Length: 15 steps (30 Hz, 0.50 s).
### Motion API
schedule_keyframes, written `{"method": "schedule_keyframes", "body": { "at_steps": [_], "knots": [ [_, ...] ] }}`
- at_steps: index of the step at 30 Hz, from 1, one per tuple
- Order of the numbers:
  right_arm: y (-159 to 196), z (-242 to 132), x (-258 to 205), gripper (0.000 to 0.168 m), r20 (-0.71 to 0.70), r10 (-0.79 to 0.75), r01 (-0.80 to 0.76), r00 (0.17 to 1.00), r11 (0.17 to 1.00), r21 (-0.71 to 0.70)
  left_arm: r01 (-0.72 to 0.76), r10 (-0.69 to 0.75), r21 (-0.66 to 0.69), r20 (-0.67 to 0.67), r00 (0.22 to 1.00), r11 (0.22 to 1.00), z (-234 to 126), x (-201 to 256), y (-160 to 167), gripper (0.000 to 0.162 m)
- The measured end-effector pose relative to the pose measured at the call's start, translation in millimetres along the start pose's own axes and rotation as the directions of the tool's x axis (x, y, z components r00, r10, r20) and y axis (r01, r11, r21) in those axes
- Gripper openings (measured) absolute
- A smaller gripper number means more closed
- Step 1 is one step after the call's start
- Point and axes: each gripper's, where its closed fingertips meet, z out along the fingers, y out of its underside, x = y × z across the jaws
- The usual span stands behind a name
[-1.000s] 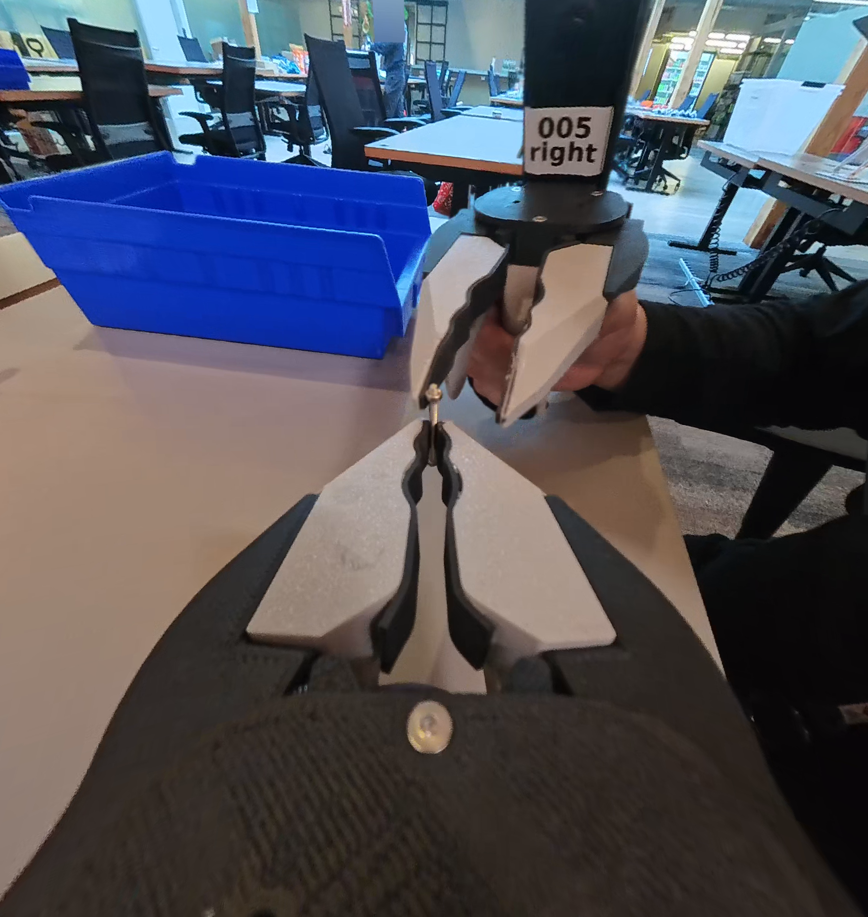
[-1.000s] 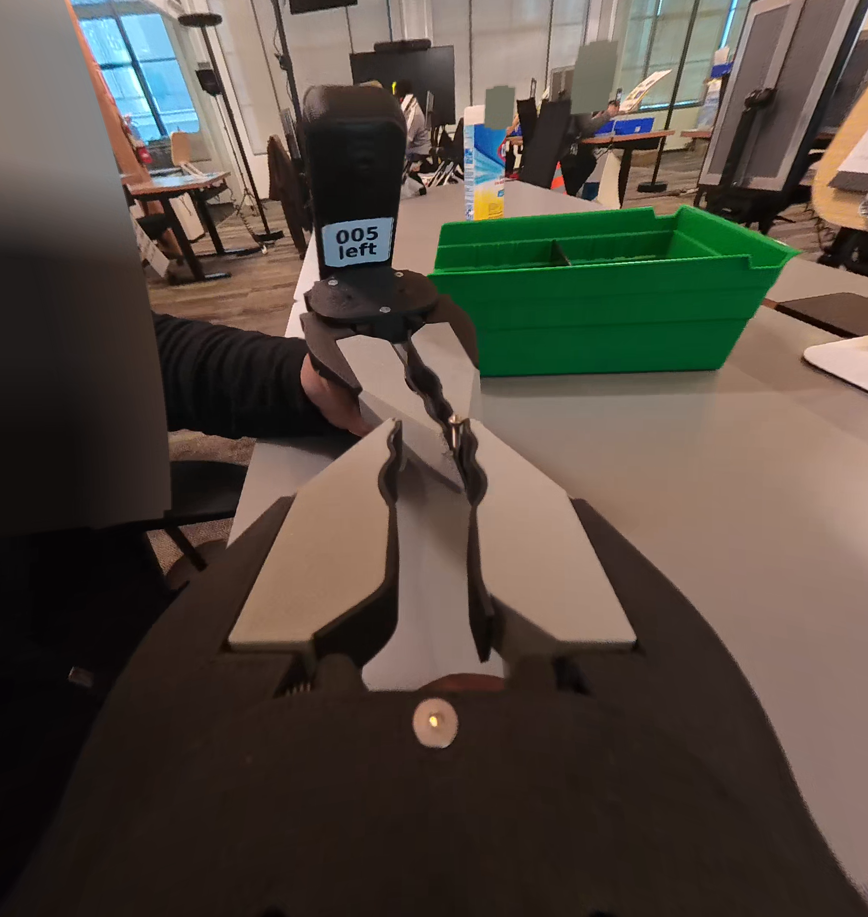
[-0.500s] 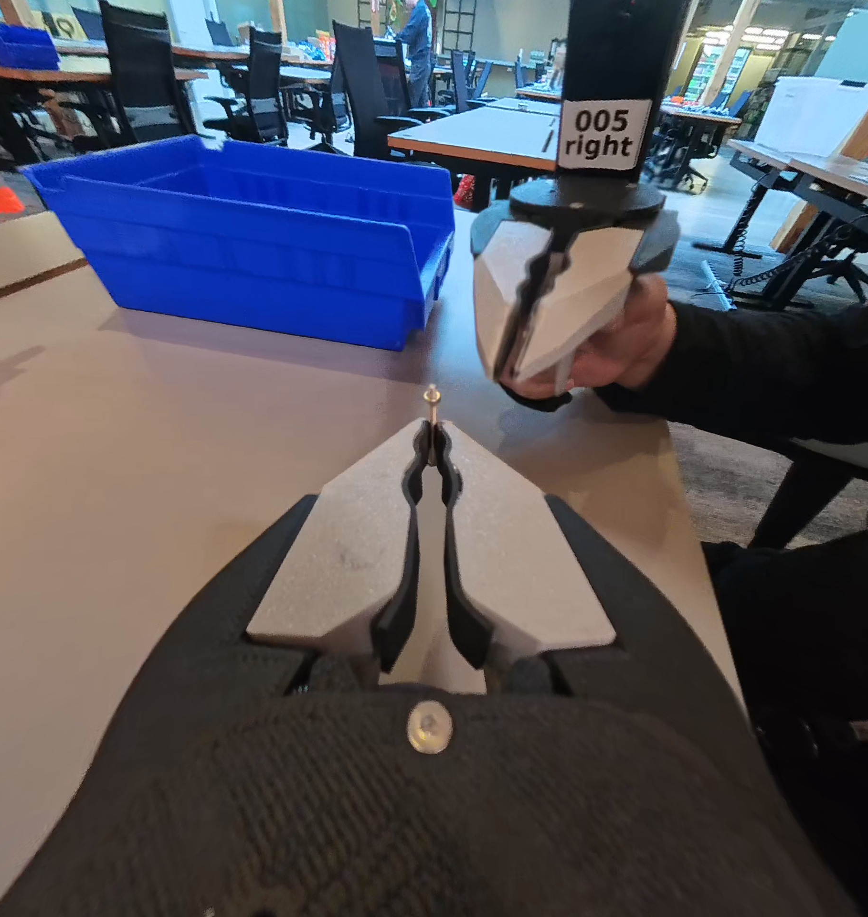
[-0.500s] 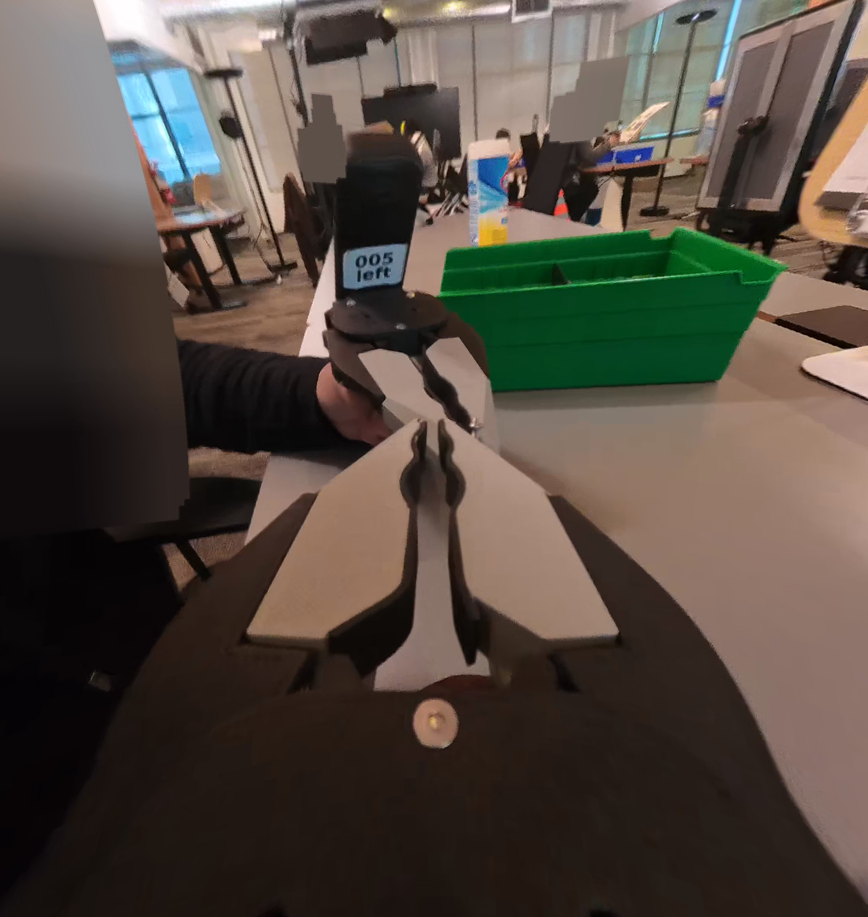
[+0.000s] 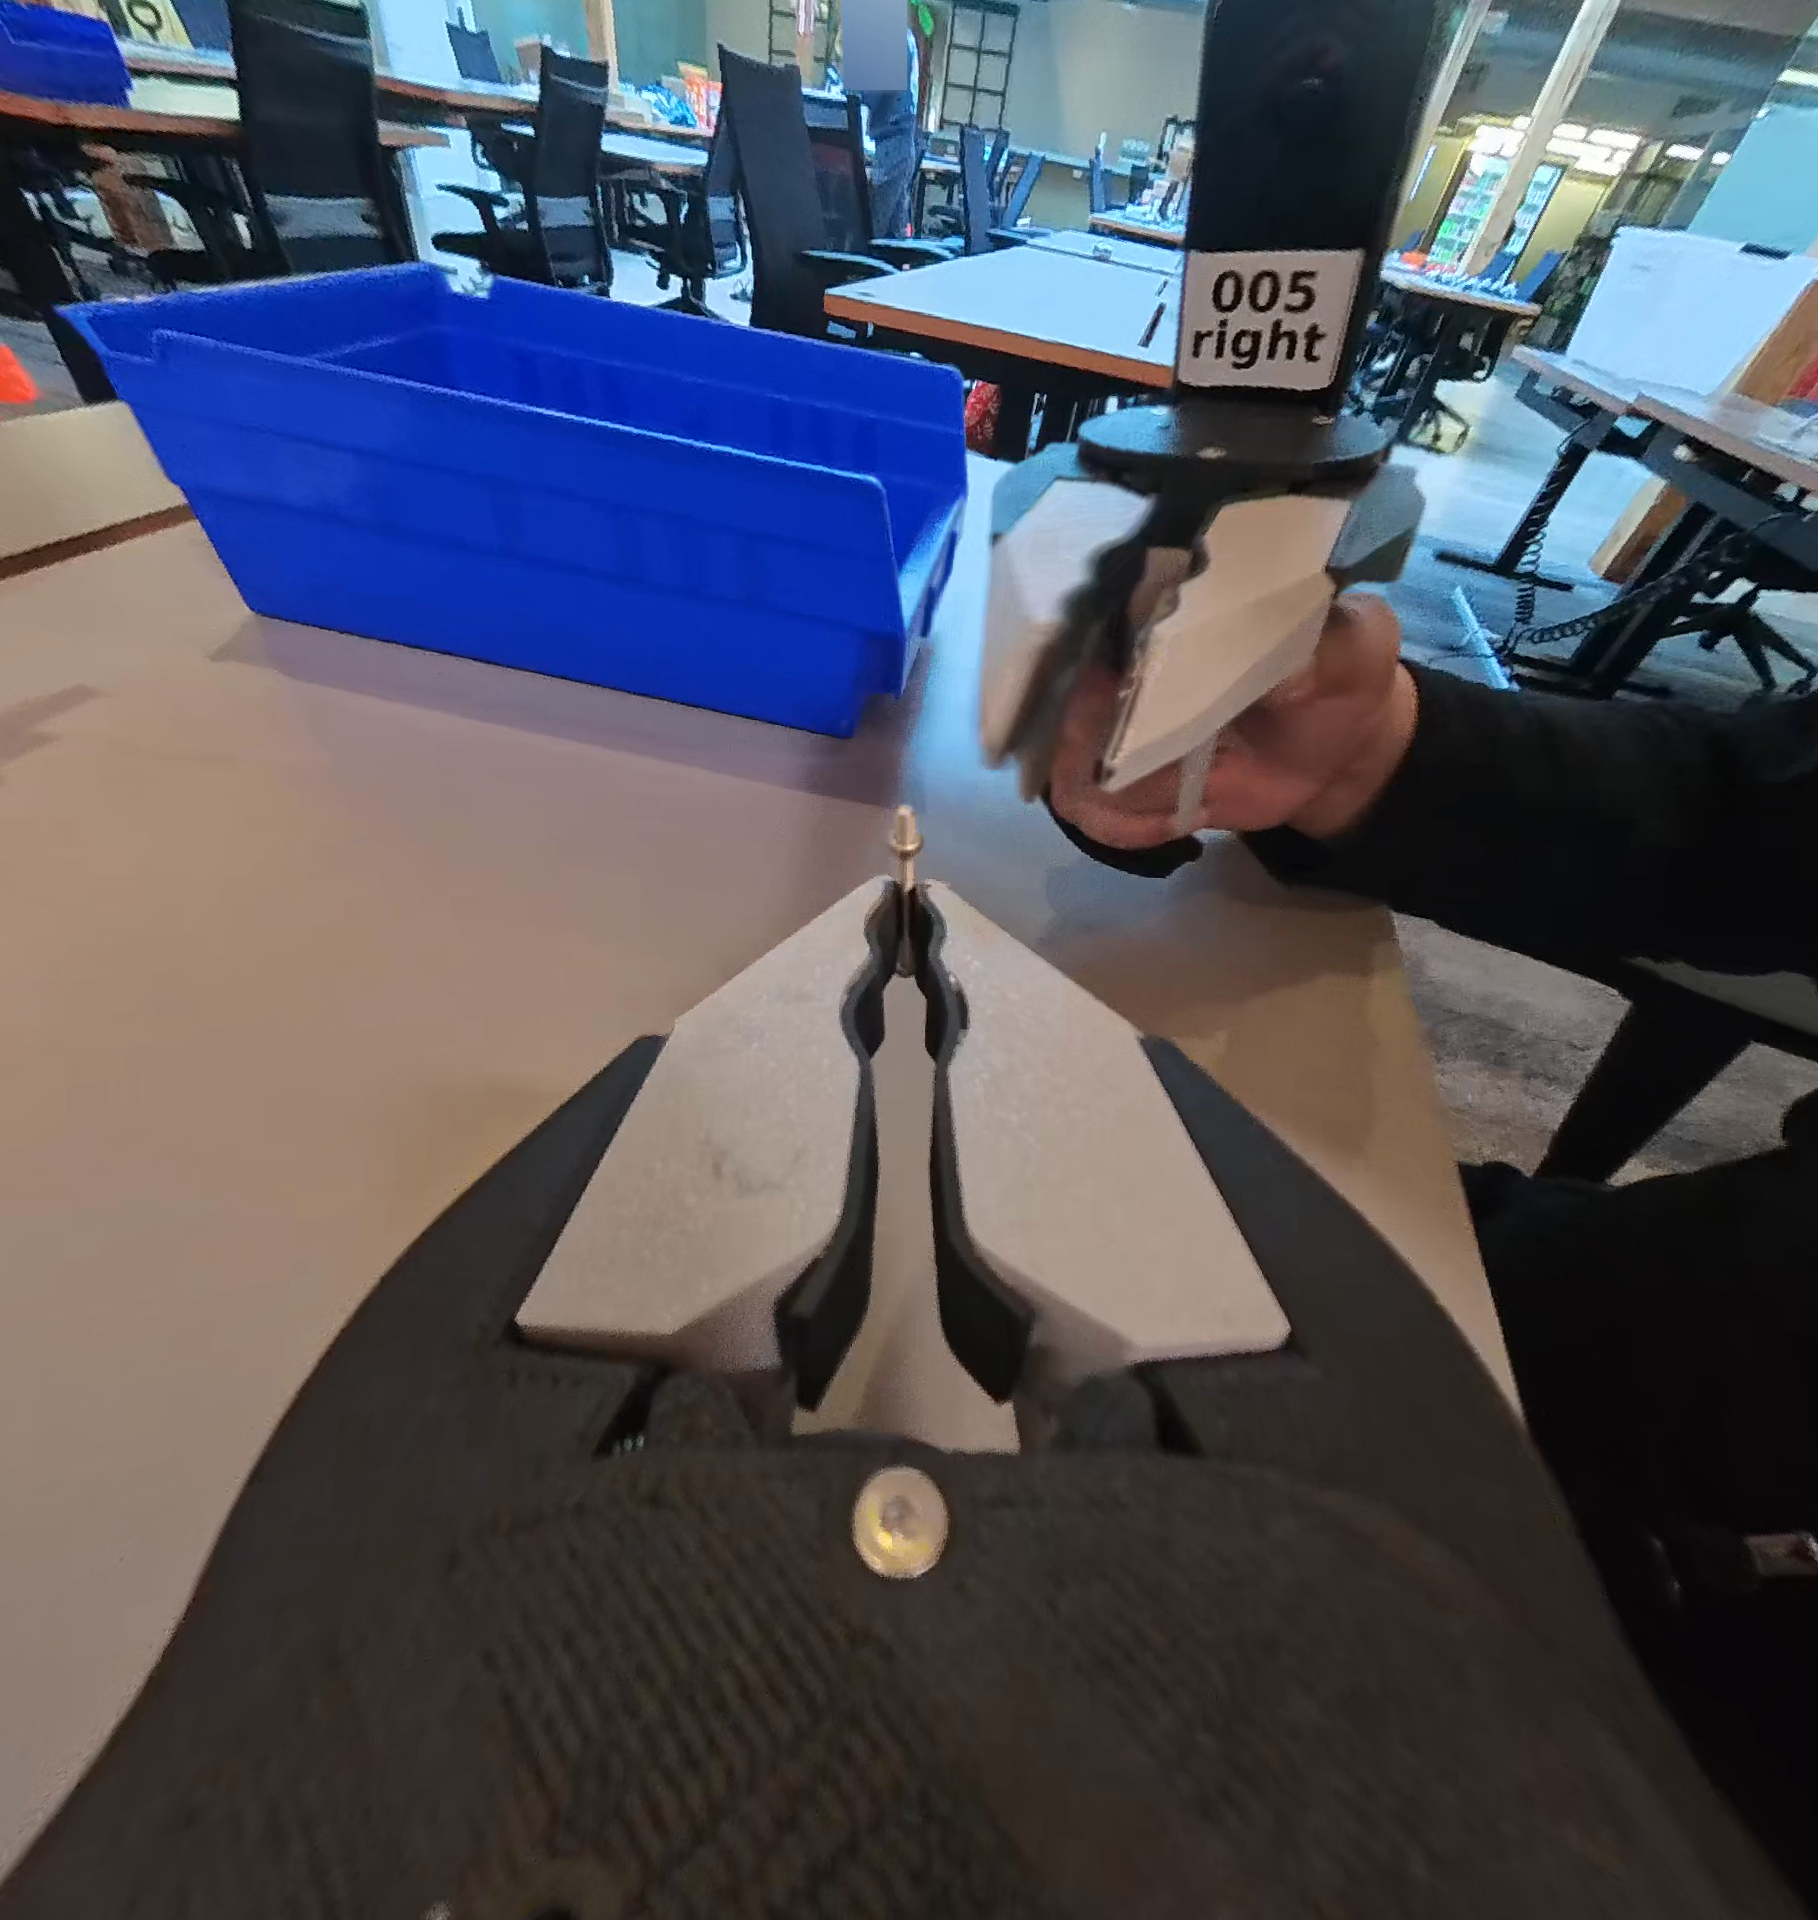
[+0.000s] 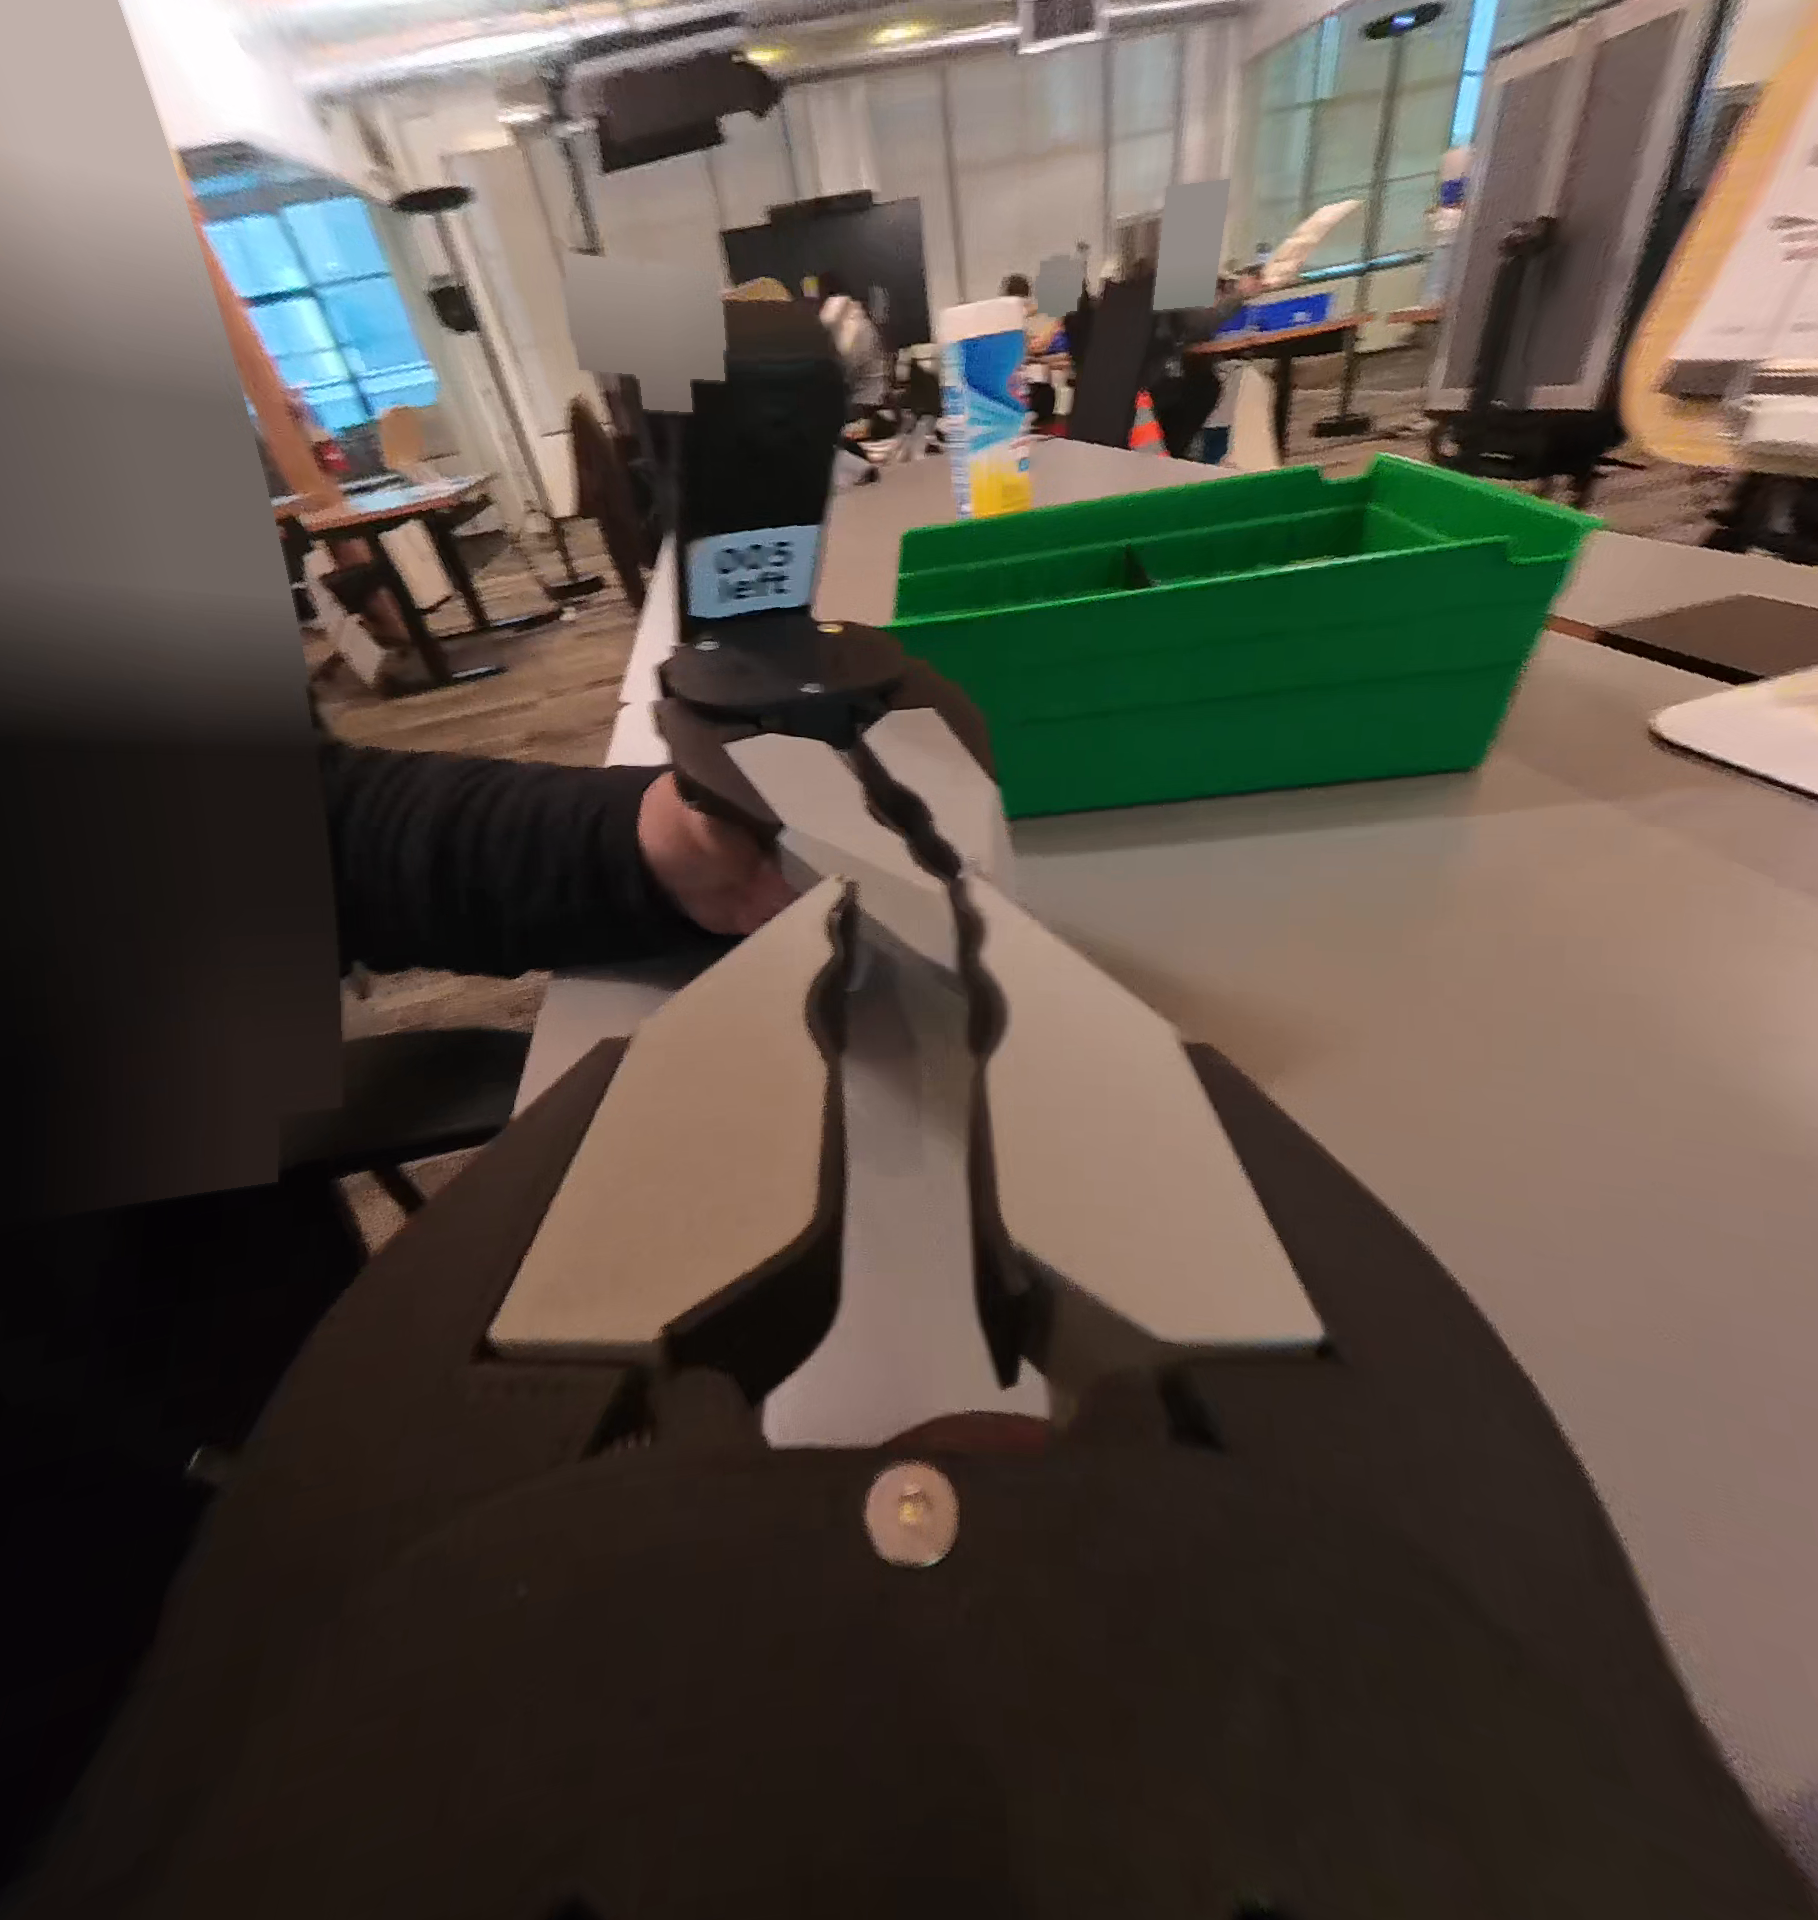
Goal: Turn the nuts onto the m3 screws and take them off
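- Left tool is clamped on the screw, pinching the shank right at the tips, with a nut sitting near the free end, above the table.
- Right tool has its jaws parted with nothing between them; in the left view it hangs up and to the right of the screw, well apart from it.
- Risk one: such a thin shank in a tip-only pinch could twist or slip if the right tool comes in off-axis.
- Risk two: a jaw closing on the nut crookedly could cross-thread it or knock it loose; a nut that small would likely roll off the table edge close by.
- Risk three: the right tool is blurred, so it is moving fast, and overshoot could bump the screw.
- The count: two tools, one screw, one nut that I can make out, one blue bin, one green bin, one canister behind it.
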Motion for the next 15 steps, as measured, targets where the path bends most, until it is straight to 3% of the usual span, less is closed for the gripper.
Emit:
{"method": "schedule_keyframes", "body": {
  "at_steps": [1, 2, 8, 11, 15],
  "knots": [
    [1, 0, 7, 0.026, -0.033, 0.006, -0.007, 0.999, 1.000, -0.008, -0.001, 0.001, 0.003, -0.001, 1.000, 1.000, 0, 0, 0, 0.000],
    [1, 2, 9, 0.027, -0.046, 0.010, -0.011, 0.999, 1.000, -0.016, -0.007, 0.007, -0.002, -0.003, 1.000, 1.000, 1, 2, 0, 0.000],
    [12, 20, 10, 0.005, -0.071, -0.023, 0.017, 0.997, 0.996, -0.086, -0.009, 0.009, -0.017, -0.023, 1.000, 1.000, 4, 7, 2, 0.000],
    [13, 18, 13, 0.002, -0.086, -0.004, -0.004, 0.996, 0.996, -0.089, -0.007, 0.007, -0.019, -0.010, 1.000, 1.000, 5, 5, 3, 0.000],
    [-3, 2, 24, 0.002, -0.164, 0.011, -0.010, 0.986, 1.000, 0.004, -0.011, 0.011, -0.010, 0.029, 1.000, 1.000, 4, 0, 1, 0.020]
  ]
}}
